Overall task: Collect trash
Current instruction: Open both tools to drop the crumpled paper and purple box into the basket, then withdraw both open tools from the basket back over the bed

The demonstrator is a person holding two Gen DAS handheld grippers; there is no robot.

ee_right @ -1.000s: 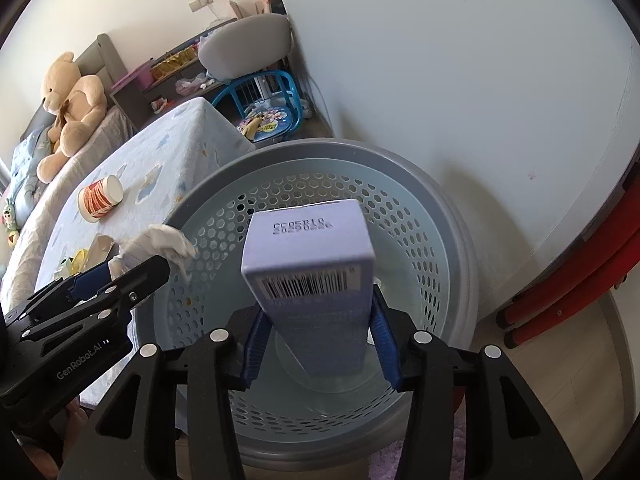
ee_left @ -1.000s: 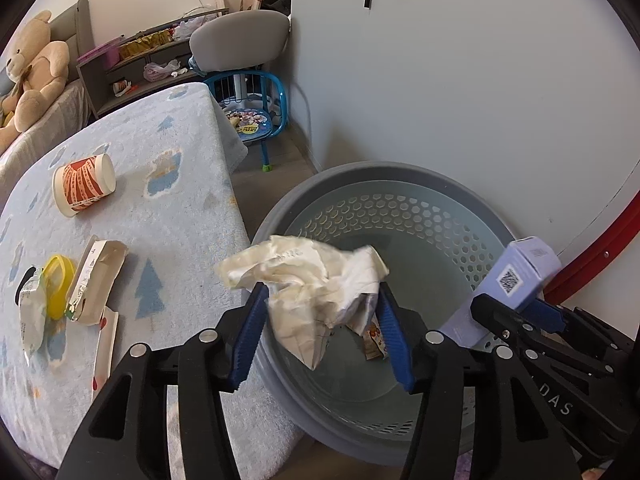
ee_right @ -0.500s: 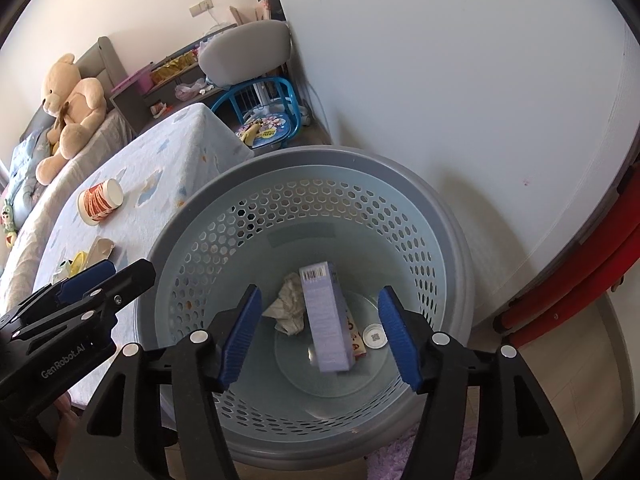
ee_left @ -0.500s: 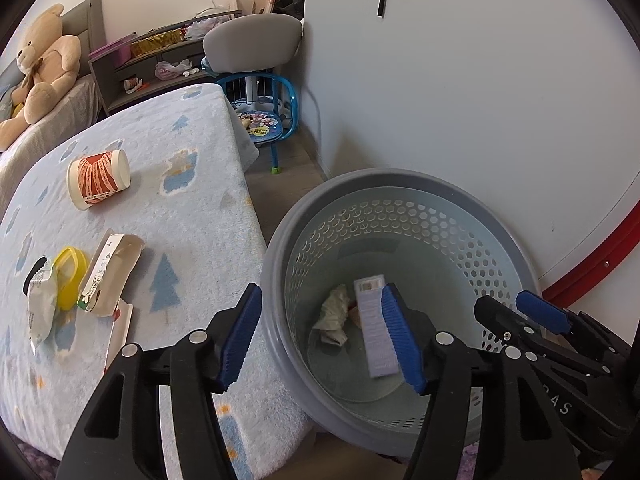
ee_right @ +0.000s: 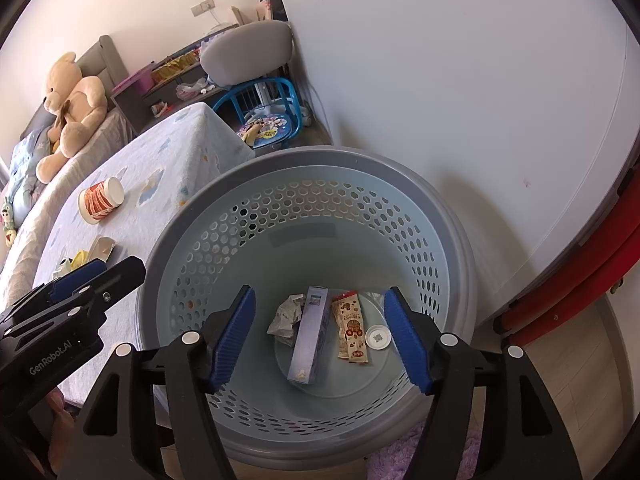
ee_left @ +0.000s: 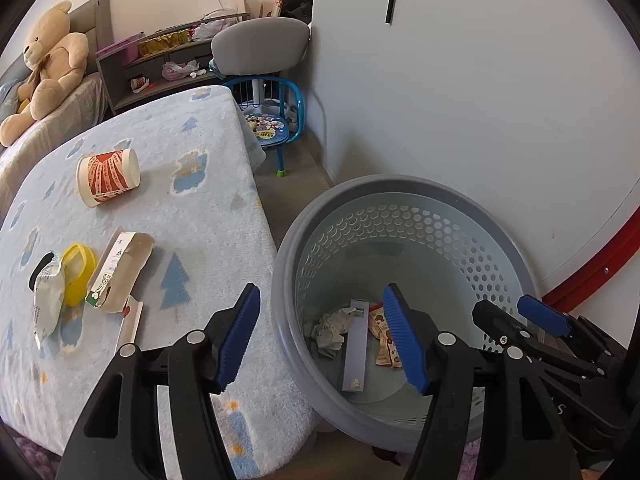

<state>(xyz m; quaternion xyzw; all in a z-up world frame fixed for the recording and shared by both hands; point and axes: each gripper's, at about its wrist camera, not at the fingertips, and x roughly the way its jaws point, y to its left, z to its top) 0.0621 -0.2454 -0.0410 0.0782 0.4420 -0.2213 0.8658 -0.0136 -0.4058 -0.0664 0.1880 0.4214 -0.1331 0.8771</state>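
Grey basket (ee_right: 448, 216) held four scraps: tissue (ee_right: 286, 316), box (ee_right: 308, 336), wrapper (ee_right: 351, 328), cap (ee_right: 378, 337). My left gripper (ee_left: 324, 336) and right gripper (ee_right: 320, 336) gaped empty beside blue-clothed table (ee_left: 208, 216), right jaws just widening.

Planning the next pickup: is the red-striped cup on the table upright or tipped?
Tipped. The cup lies on its side on the table, its white base facing the camera.

Perforated matt plastic basket (ee_right: 448, 216); fluffy cloth table cover (ee_left: 208, 216); crumpled paper (ee_right: 286, 316).

frame: black, silver screws | fingers (ee_right: 236, 334): blue ribbed pads | marking: white "GenRobot.AI"
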